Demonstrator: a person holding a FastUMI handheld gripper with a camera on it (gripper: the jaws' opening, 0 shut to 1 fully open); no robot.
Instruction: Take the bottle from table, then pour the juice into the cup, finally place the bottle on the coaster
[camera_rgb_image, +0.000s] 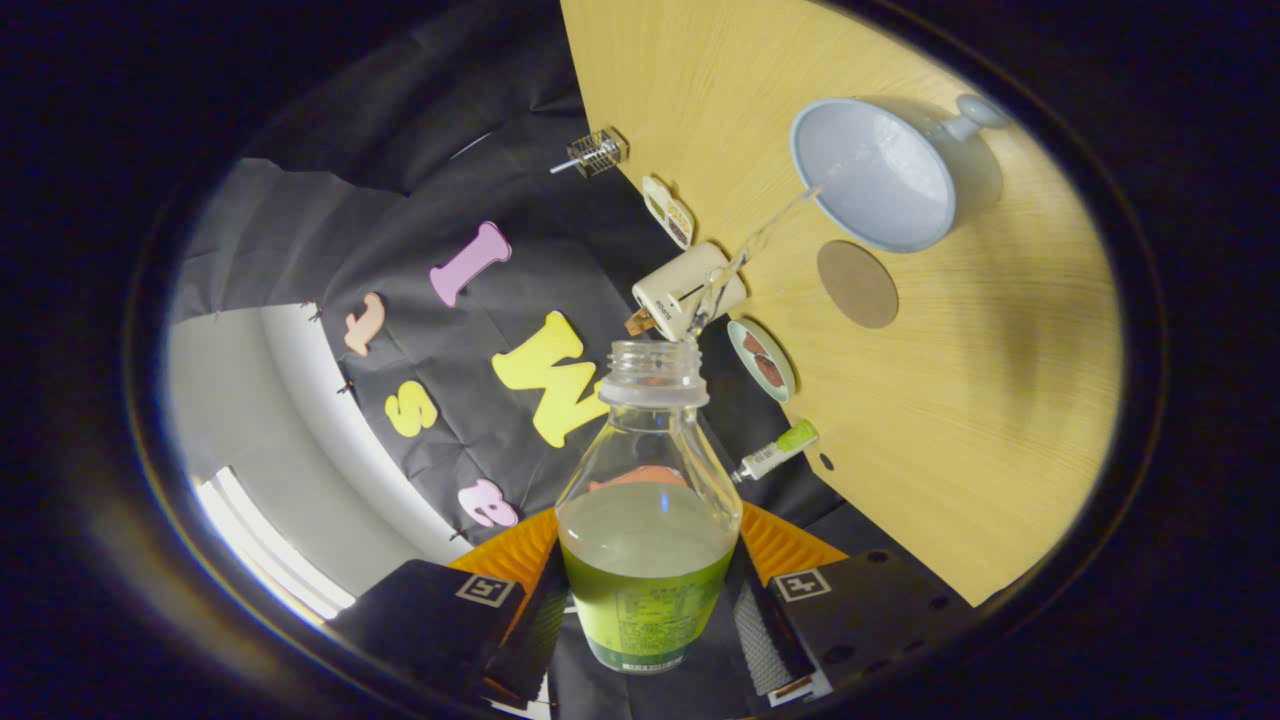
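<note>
The jaws grip the tilted bottle (648, 520), whose thin stream toward the cup (875, 172) could splash the counter (960, 400).

the bottle (648, 520) was clear with a green label; the cup (880, 175) pale blue; the coaster (857, 284) brown; the table (960, 400) light woodgrain

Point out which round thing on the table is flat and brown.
The coaster, a flat brown disc lying beside the cup. The cup is pale blue and hollow. The gripper holds the bottle, tilted and pouring.
</note>
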